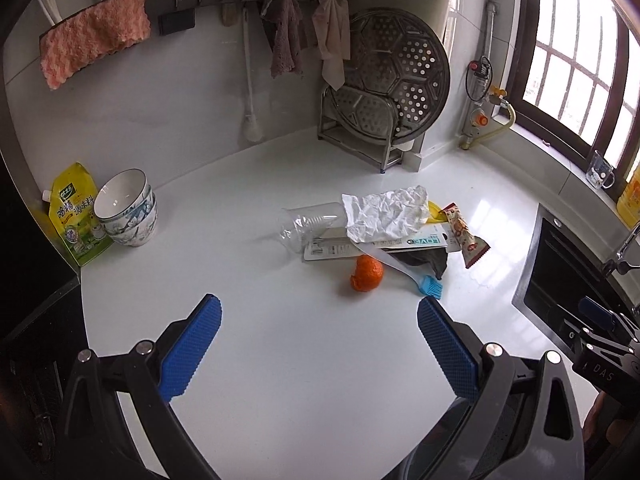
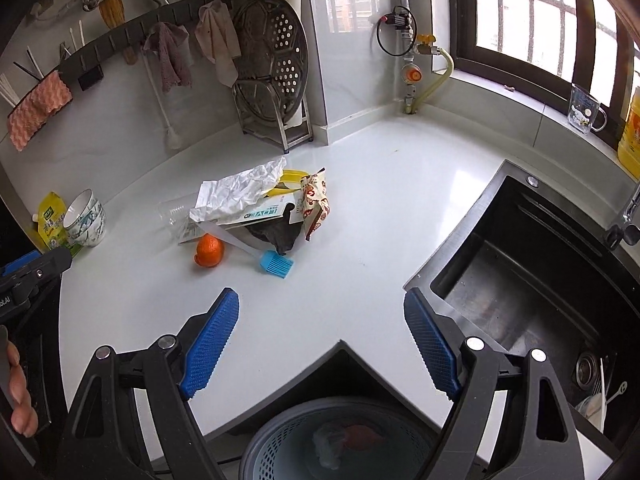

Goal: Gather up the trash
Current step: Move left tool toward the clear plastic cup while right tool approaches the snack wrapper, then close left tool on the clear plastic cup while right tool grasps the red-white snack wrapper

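Note:
A trash pile lies on the white counter (image 1: 280, 340): crumpled white paper (image 1: 386, 216) over a clear plastic cup (image 1: 306, 226), a flat white package (image 1: 376, 245), a snack wrapper (image 1: 466, 236), a dark bag (image 1: 430, 260), an orange peel (image 1: 366, 274) and a blue silicone brush (image 1: 430, 286). The right wrist view shows the paper (image 2: 236, 196), wrapper (image 2: 316, 202), peel (image 2: 209, 250) and brush (image 2: 276, 263). A grey mesh bin (image 2: 340, 440) with some trash inside stands below the counter edge. My left gripper (image 1: 320, 308) and right gripper (image 2: 322, 300) are open and empty, short of the pile.
Stacked bowls (image 1: 128, 212) and a yellow seasoning pouch (image 1: 76, 216) stand at the left. A steamer rack (image 1: 384, 92) leans on the back wall. A black sink (image 2: 540, 272) lies at the right. A glass mug (image 2: 586, 114) and an oil bottle (image 2: 632, 136) stand on the window sill.

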Available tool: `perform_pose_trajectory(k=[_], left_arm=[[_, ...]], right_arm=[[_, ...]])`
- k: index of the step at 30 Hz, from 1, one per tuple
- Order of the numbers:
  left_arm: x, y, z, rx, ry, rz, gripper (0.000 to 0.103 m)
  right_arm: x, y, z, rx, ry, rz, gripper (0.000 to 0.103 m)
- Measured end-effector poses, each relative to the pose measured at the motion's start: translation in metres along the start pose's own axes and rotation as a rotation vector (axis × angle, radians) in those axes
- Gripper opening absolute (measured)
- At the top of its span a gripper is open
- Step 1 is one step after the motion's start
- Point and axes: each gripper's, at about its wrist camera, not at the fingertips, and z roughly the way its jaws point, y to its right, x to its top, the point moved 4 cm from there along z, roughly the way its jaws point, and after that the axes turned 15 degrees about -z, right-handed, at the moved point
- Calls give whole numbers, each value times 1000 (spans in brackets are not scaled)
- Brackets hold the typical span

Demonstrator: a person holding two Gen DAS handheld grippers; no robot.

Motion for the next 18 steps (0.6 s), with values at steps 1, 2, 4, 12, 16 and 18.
perform_pose_trajectory(k=[1,2,4,12,16,18], left_arm=[[6,-6,8,13,-2,-3,97],[12,-12,17,24,-7,-6,97],[21,-22,35,32,-23,-11,97],[43,-35,105,32,-100,2,97],[50,-32,134,19,-122,13,97],[53,-30,146,8,-134,16,97]], right_arm=[[2,1,7,2,-7,13,81],[4,1,15,2,-17,26,81],[7,3,33,6,-41,55,81],[25,9,86,-6,-78,131,81],[38,18,110,-34,-89,161,81],[43,21,122,-36,-97,178,81]])
